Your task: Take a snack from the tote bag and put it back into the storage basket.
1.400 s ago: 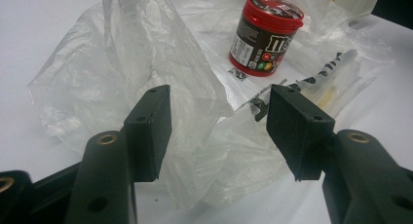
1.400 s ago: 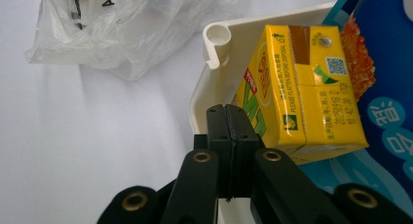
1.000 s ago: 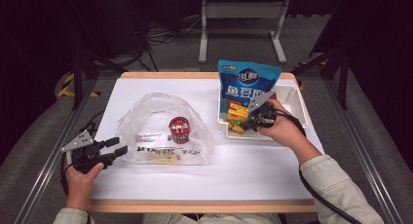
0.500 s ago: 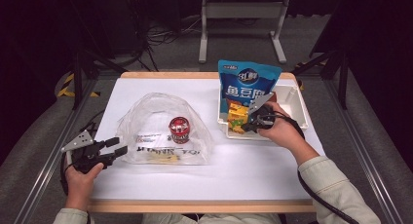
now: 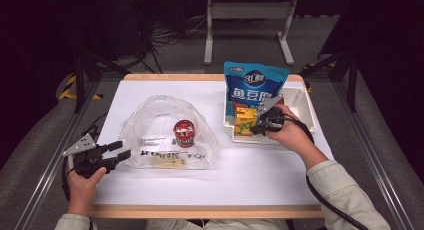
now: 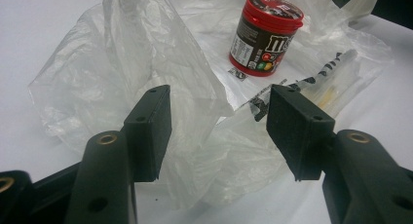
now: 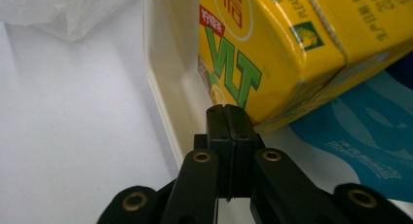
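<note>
On the white tabletop (image 5: 280, 165), as recorded in the high view: one clear plastic bag (image 5: 150, 135), lying left of centre, with a red-lidded M&M's jar (image 5: 184, 133) seen on or inside it. One white tray (image 5: 311, 115), right of centre, in which a blue snack pouch (image 5: 254, 87) is stood upright and a yellow drink carton (image 5: 245, 121) is placed in front of it. The left gripper (image 5: 120, 150) is held at the bag's left edge, jaws spread. The right gripper (image 5: 256, 130) is held at the tray's near left corner, just beside the carton.

Left gripper view: the crumpled plastic bag (image 6: 146, 78) is seen ahead of and between the spread jaws of the left gripper (image 6: 219, 119); no pad is pressed on it. The M&M's jar (image 6: 265, 34) is stood upright beyond, well clear of the jaws.

Right gripper view: the jaws of the right gripper (image 7: 228, 112) are pressed together, with nothing seen between them. Their tips are set at the lower corner of the yellow drink carton (image 7: 272, 44), inside the white tray (image 7: 165, 87); whether the carton is touched cannot be told. The blue snack pouch (image 7: 360, 141) is seen under the carton.
</note>
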A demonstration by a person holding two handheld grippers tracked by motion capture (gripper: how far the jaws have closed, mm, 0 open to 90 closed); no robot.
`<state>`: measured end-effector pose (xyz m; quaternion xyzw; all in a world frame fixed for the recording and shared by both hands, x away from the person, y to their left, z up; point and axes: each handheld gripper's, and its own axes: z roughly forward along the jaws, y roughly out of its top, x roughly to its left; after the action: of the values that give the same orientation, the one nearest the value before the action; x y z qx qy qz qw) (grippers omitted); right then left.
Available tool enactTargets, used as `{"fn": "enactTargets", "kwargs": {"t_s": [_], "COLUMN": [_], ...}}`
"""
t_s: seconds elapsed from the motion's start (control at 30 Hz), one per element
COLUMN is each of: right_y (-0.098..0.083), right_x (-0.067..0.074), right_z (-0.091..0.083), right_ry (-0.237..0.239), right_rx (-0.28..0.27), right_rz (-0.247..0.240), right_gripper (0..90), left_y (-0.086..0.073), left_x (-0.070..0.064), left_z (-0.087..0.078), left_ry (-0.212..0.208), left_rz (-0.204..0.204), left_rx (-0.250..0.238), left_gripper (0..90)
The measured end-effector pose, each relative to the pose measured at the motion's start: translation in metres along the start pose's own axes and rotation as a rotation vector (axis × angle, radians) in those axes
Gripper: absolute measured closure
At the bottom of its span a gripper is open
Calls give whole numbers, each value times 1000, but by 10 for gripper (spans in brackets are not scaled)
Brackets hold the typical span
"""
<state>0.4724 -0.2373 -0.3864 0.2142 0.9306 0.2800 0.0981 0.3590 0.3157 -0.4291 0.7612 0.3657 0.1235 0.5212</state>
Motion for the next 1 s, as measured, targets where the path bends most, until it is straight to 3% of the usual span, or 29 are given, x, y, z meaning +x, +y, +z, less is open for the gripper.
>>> {"fn": "enactTargets", "kwargs": {"t_s": [0.3,0.63,0.8,1.0], "right_y": [-2,0,-8,-9], "right_x": [-2,1,-4,-9], "right_z": [0,-5,-7,-6], "right_ry": [-11,7,-35,-70], "right_rx": [3,3,50,34], "right_rz": [9,17,46,65], "right_gripper": [900,900,900,900], "left_y": [0,0,0,1], "left_x": [0,0,0,0], "left_z": [0,0,0,1], "left_ry": [2,1,1,1], "left_rz": [4,4,2,3], "left_rx": [0,-2,2,3], "left_gripper": [429,429,429,428]}}
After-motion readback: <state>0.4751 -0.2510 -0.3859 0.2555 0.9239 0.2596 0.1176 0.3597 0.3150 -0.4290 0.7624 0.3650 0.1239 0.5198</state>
